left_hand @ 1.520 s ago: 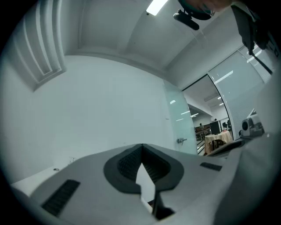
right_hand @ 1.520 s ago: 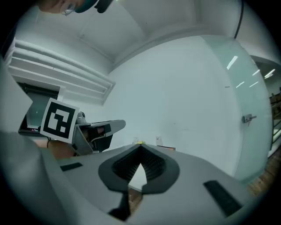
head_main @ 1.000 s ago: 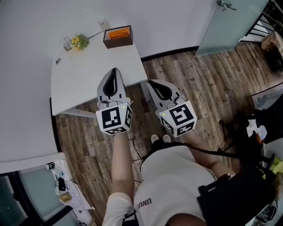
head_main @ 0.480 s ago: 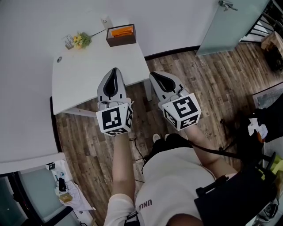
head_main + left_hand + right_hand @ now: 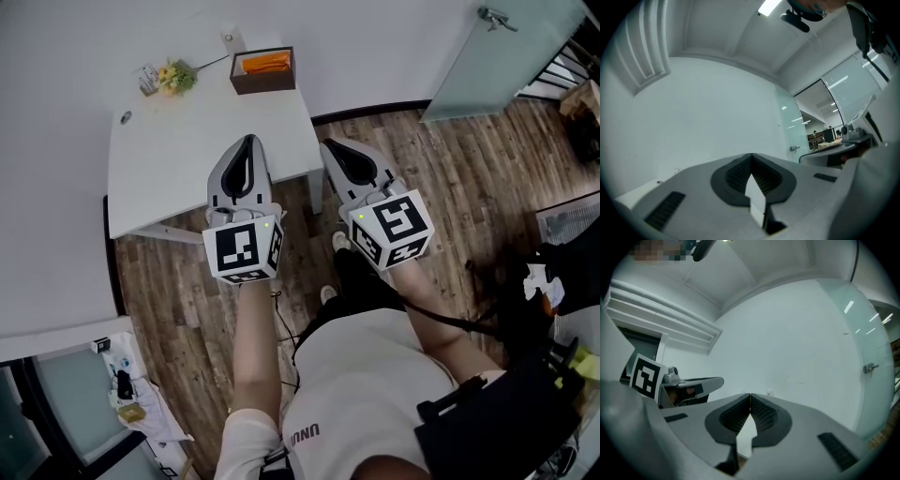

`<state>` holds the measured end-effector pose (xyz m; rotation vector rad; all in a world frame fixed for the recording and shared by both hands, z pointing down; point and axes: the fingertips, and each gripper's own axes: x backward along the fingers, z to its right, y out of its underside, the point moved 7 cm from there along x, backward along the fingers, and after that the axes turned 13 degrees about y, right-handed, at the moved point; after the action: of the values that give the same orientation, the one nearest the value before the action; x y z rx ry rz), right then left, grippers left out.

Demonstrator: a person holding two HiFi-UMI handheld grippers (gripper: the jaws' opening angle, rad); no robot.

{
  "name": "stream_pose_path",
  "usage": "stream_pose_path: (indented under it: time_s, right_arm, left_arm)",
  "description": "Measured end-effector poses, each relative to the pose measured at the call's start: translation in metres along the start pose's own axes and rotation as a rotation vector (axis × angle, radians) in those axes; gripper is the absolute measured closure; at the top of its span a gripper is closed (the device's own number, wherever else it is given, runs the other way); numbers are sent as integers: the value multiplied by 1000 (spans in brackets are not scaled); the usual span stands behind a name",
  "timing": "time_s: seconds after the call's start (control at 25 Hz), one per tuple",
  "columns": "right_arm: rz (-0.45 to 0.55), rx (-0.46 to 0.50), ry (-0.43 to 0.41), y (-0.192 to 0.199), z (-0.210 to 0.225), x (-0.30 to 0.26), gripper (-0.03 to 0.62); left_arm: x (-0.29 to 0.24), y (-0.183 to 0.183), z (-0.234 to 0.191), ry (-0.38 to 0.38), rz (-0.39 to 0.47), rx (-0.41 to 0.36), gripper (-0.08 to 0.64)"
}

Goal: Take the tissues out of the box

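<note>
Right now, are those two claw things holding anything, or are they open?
Left gripper: closed, holding nothing.
Right gripper: closed, holding nothing.

white wall | wood-plank floor | white table against wall | glass door right | ceiling light lit

The tissue box sits at the desk's far right corner, flowers left of it along the far edge. My left gripper hangs over the near edge.
</note>
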<state>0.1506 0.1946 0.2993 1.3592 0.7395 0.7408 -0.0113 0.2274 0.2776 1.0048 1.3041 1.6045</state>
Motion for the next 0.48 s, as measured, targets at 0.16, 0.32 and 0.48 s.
stream_pose_path:
  time_s: [0.16, 0.32, 0.48]
  right_arm:
    - [-4, -6, -16, -2, 16, -29, 572]
    - [-5, -9, -40, -5, 32, -64, 572]
    - [-1, 3, -67, -12, 48, -99, 572]
  left_arm:
    - [-21, 2, -15, -25, -4, -3, 548]
    - [-50, 2, -34, -44, -13, -23, 548]
    - [-76, 0, -48, -73, -13, -36, 548]
